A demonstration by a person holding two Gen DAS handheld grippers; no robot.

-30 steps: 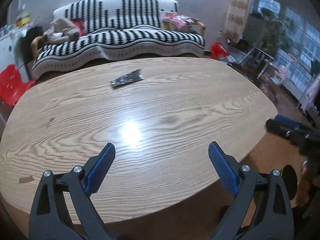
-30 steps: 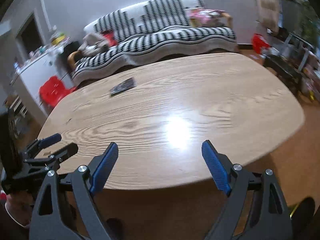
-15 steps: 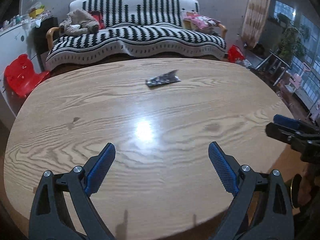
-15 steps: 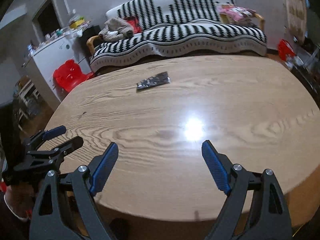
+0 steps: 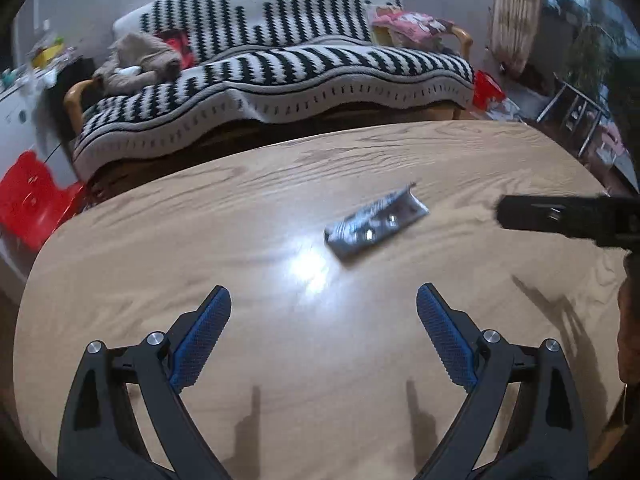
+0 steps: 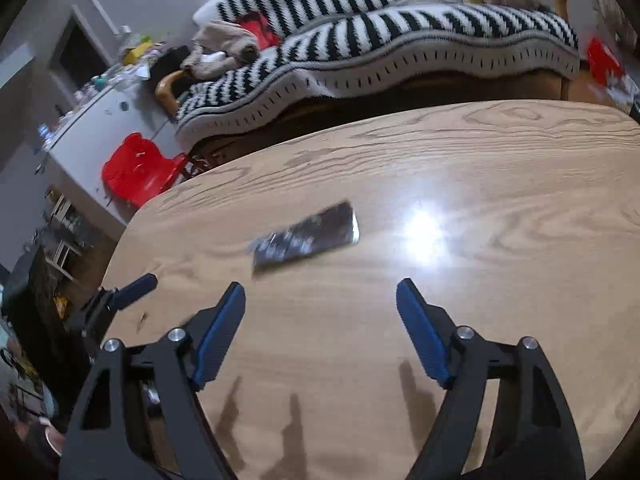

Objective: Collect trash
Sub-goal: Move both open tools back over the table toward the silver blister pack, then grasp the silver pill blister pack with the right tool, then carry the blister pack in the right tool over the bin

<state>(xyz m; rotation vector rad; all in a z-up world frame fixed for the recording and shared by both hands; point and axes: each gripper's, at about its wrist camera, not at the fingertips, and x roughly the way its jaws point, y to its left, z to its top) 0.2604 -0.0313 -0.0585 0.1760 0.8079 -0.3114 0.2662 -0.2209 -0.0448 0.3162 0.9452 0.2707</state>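
Observation:
A crumpled dark, shiny wrapper [image 5: 374,226] lies flat on the oval wooden table [image 5: 200,240]. My left gripper [image 5: 323,334] is open and empty above the table, with the wrapper ahead and slightly right. My right gripper [image 6: 320,328] is open and empty, with the wrapper [image 6: 306,236] just ahead and left of its fingertips. The right gripper's arm [image 5: 568,218] shows at the right edge of the left wrist view. The left gripper [image 6: 120,292] shows at the left edge of the right wrist view.
A black-and-white striped sofa [image 5: 280,68] stands behind the table, with clothes on it. A red plastic stool [image 6: 138,168] sits on the floor left of the table beside a white cabinet [image 6: 92,124]. Chairs and plants stand at the right [image 5: 580,100].
Both grippers have moved forward over the table toward the wrapper, which now looks much closer. Both stay open.

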